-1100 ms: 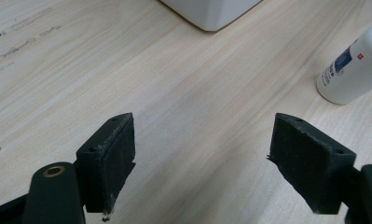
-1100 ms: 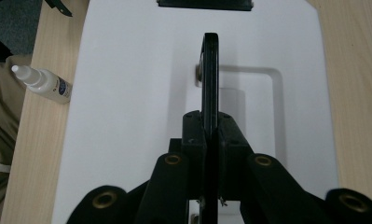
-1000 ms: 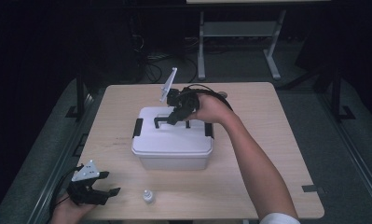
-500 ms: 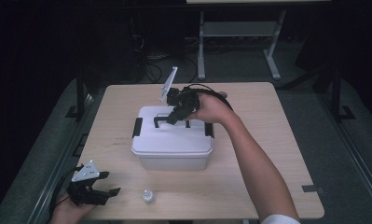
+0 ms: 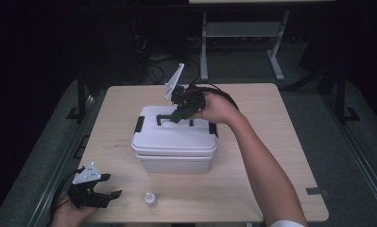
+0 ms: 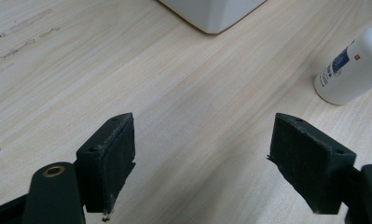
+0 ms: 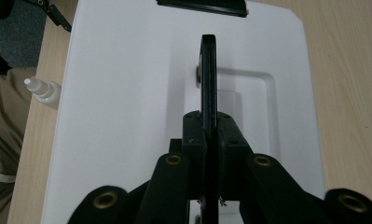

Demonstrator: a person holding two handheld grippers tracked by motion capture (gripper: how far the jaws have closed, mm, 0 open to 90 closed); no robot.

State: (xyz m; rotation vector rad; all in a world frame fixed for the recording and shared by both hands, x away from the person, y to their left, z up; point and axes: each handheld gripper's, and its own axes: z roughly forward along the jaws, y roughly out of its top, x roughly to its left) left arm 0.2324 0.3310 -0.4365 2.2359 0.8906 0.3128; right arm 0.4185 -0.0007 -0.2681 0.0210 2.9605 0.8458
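Right tool [image 5: 178,115] pinches the box's black handle [image 7: 208,70], which runs 12-to-6 along the jaws; left tool [image 5: 111,195] spread, well apart at 7 o'clock.

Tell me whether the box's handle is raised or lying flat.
Raised. The handle stands upright off the white lid, clamped between the right gripper pads.

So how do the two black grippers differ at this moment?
The right gripper is shut on the white box's upright black handle; the left gripper is open and holds nothing. The right one is above the box lid; the left one is low over the wooden table. Both have black padded jaws.
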